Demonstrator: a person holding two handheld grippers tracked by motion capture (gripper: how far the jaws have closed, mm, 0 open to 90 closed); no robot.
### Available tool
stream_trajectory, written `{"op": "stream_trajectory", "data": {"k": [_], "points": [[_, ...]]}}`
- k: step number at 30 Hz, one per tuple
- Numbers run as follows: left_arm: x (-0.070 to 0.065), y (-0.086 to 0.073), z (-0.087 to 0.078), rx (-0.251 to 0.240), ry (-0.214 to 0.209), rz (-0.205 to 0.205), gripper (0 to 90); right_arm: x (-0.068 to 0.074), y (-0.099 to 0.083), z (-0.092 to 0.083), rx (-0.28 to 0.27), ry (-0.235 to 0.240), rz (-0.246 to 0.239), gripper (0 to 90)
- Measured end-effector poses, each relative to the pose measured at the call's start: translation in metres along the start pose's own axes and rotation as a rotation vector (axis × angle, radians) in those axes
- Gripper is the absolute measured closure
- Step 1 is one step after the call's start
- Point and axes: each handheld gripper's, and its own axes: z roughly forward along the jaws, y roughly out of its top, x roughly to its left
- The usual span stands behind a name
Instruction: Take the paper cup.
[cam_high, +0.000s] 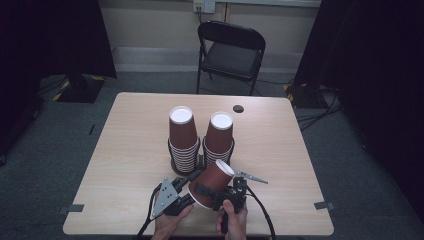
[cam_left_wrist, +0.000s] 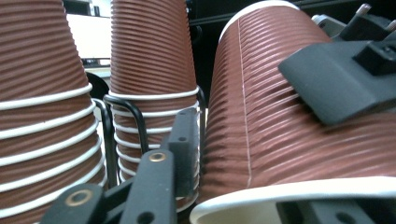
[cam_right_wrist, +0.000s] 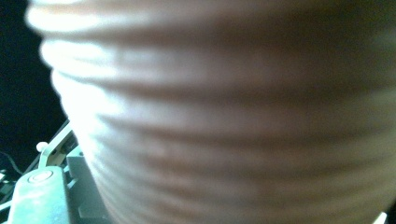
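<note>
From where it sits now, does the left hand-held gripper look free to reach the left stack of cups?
Probably yes. The left hand-held gripper sits just in front of the left stack with nothing between them; the tilted cup that the right hand-held gripper holds lies off to its side.
</note>
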Motion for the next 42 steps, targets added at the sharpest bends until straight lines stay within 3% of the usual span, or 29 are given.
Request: {"op": "stream_trajectory", "data": {"k": [5, 9, 17, 35, 40, 42], "points": [[0.002, 0.000, 0.001, 0.005, 0.005, 0.003, 79.4, 0.000, 0.000, 0.000, 0.005, 0.009, -0.011, 11.1], [0.002, -0.002, 0.000, 0.020, -0.007, 0.000, 85.5, 0.001, 0.001, 0.000, -0.028, 0.006, -0.012, 9.9], [0.003, -0.004, -0.002, 0.039, -0.017, -0.027, 86.1, 0.003, 0.003, -0.002, -0.053, -0.039, -0.038, 8.8], [0.003, -0.009, -0.006, 0.033, -0.011, -0.082, 86.3, 0.004, 0.003, 0.002, -0.042, -0.056, -0.051, 8.1], [0.001, -0.012, -0.008, 0.037, -0.023, -0.082, 86.3, 0.003, 0.007, -0.001, -0.095, -0.066, -0.016, 10.8], [0.002, -0.012, -0.007, 0.052, -0.027, -0.076, 86.2, 0.002, 0.010, -0.003, -0.102, -0.077, -0.022, 11.3]]}}
